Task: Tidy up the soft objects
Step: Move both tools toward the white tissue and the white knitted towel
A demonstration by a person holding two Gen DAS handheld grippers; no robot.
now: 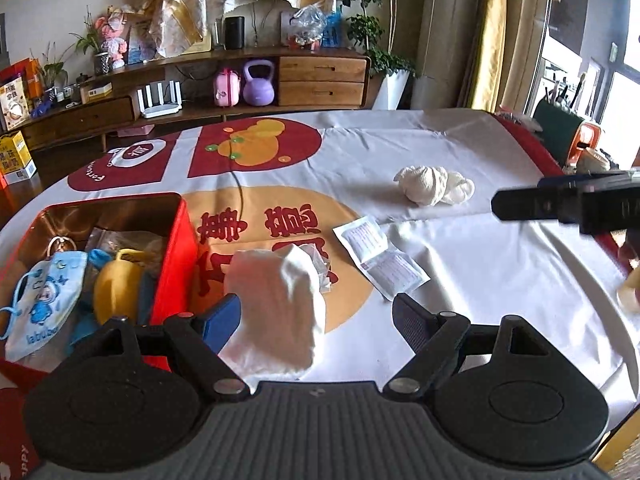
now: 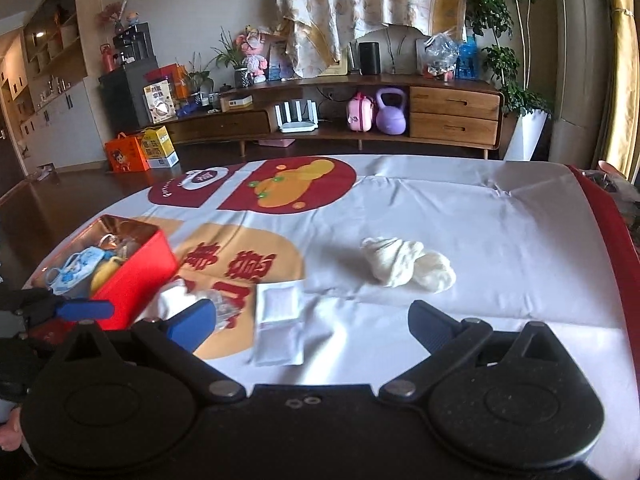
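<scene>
The tabletop (image 2: 460, 208) is draped in a white cloth with red and gold prints, and nearly everything loose sits toward its left half. At the left edge stands the red tin box (image 1: 176, 264), open, already holding a blue child's face mask (image 1: 44, 300) and a yellow soft piece (image 1: 114, 292). Just beside the box lies a folded white cloth (image 1: 276, 304), resting partly on crinkled clear plastic. The left tool (image 1: 316, 320) hangs over it with its jaws spread wide, the blue pad close to the cloth's left edge, nothing pinched. The right tool (image 2: 312, 324) is likewise spread and empty above a flat white sachet (image 2: 278, 320). Farther right, well apart, sits a bunched cream sock bundle (image 2: 406, 266). To my eye the cloth is next: lower the left tool squarely, pinch through the thick fold rather than a loose corner, and leave the plastic behind.
</scene>
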